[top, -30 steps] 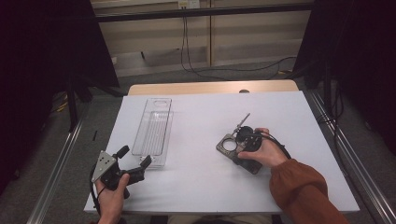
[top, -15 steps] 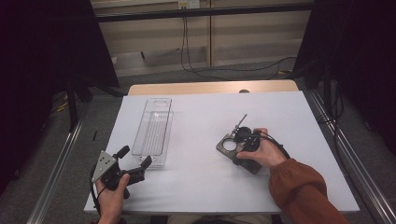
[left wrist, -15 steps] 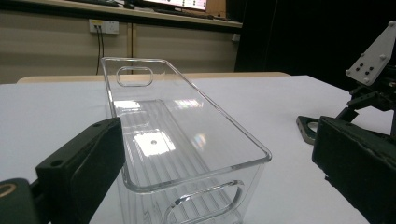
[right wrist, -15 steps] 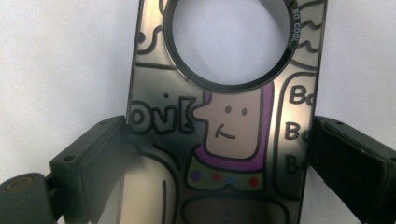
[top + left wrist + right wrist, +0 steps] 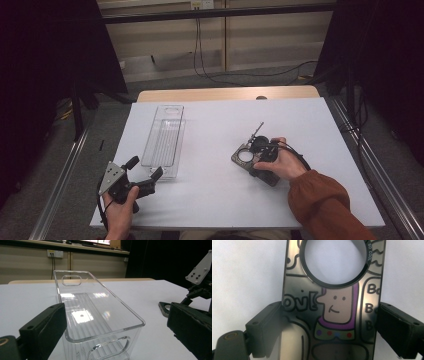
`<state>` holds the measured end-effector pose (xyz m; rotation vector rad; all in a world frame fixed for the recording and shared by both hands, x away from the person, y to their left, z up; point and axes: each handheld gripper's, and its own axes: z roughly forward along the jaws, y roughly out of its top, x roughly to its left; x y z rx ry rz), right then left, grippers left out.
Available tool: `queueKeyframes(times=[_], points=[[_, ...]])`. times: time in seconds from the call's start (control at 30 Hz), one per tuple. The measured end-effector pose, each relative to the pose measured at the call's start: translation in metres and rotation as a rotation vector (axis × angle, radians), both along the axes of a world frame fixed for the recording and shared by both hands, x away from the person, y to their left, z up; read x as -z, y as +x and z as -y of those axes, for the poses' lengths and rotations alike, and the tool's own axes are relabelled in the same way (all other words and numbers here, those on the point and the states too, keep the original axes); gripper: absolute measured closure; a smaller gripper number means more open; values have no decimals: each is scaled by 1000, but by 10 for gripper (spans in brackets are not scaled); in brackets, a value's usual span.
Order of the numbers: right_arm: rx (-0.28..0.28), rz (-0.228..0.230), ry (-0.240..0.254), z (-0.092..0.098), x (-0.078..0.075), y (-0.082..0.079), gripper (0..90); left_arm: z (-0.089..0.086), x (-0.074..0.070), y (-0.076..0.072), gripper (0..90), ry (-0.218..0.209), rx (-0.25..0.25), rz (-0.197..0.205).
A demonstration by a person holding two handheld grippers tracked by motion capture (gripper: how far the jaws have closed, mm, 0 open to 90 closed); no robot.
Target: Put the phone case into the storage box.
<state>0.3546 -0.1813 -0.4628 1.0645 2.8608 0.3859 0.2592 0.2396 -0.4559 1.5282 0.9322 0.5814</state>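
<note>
Metal plate (image 5: 329, 315) with a large round hole and a cartoon figure printed on it lies flat on the white table (image 5: 310, 125), right of centre in the high view, between the jaws of the right gripper (image 5: 255, 155); those jaws have just been closing, and in the right gripper view the pads sit at the plate's two long edges, though whether they press on it cannot be told. Left gripper (image 5: 145, 172) rests at the lower left of the high view with its jaws wide apart and nothing between them, just before the near end of the clear plastic tray (image 5: 100, 315).
</note>
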Motion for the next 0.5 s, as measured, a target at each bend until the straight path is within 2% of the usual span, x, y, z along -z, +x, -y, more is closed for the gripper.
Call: queueKeyframes(times=[0.5], points=[[-2,-7,14,2,-1,0,118,1,0,0,27,-5,4,-2]])
